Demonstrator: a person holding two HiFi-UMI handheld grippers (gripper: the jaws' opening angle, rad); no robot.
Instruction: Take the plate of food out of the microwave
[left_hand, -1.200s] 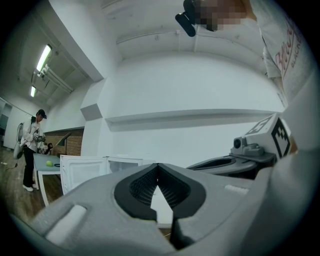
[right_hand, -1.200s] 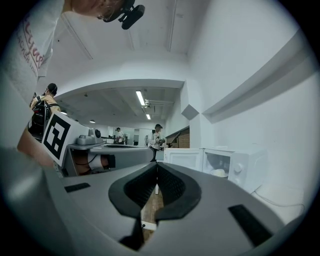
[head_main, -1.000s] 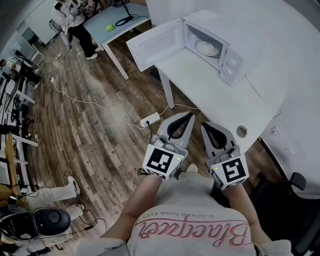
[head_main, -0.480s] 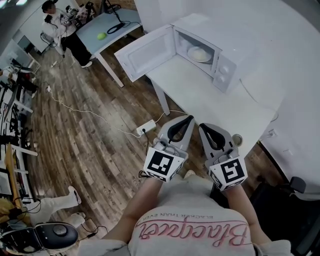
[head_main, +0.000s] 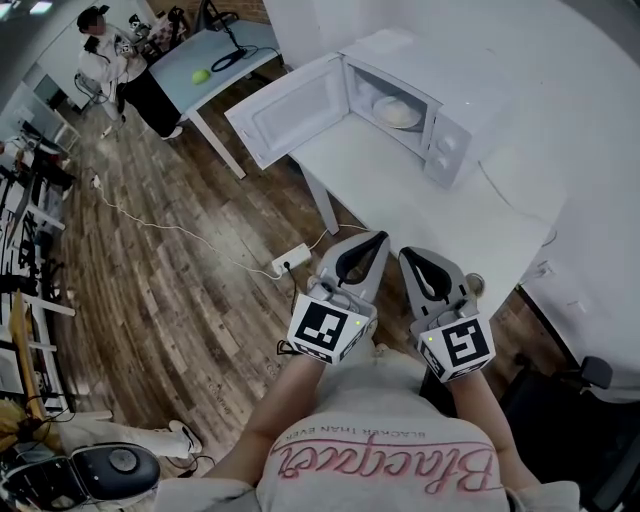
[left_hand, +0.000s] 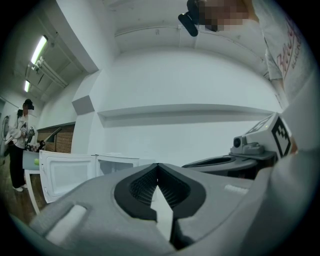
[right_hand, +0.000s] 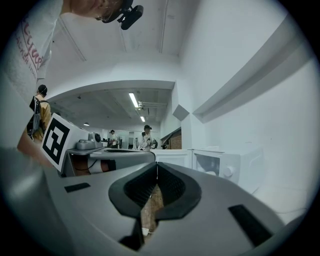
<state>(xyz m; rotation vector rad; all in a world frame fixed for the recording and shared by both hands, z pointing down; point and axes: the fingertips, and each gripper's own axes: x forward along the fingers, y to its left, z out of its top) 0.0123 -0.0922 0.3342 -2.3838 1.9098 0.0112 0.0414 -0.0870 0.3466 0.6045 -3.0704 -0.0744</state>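
The white microwave (head_main: 445, 140) stands on a white table (head_main: 430, 215) with its door (head_main: 290, 108) swung open to the left. Inside it lies a plate of pale food (head_main: 397, 111). My left gripper (head_main: 379, 238) and right gripper (head_main: 409, 254) hover side by side before the table's near edge, well short of the microwave. Both are shut with nothing between the jaws. The left gripper view has the closed jaws (left_hand: 158, 165) with the open door (left_hand: 65, 172) beyond. In the right gripper view the jaws (right_hand: 157, 165) are closed and the microwave (right_hand: 225, 167) stands to the right.
A power strip (head_main: 291, 261) with its cable lies on the wooden floor under the table's left end. A second table (head_main: 215, 52) with a green ball (head_main: 201, 75) stands at the back left, a person (head_main: 112, 62) beside it. A dark chair (head_main: 590, 372) is at the right.
The microwave and table have slid up and left in the head view. Both grippers stay shut and close to my body. The person at the back has stepped left.
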